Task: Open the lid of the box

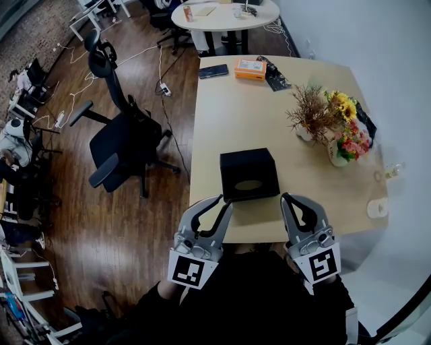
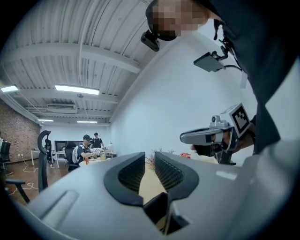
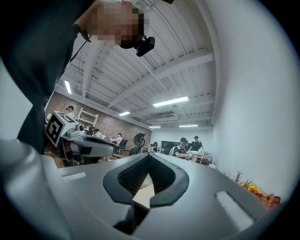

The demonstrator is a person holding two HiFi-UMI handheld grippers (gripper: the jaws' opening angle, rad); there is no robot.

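The left gripper (image 1: 217, 206) and right gripper (image 1: 297, 205) are being held with jaws together, nothing between them. The black box (image 1: 249, 176) is sitting just ahead, between both. Jaws likely are being needed apart first, then the lid (image 1: 246, 162) taken squarely at its edges.

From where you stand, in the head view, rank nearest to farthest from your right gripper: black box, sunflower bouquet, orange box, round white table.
1. black box, just left of the right gripper.
2. sunflower bouquet, ahead right.
3. orange box, desk's far edge.
4. round white table, beyond the desk.
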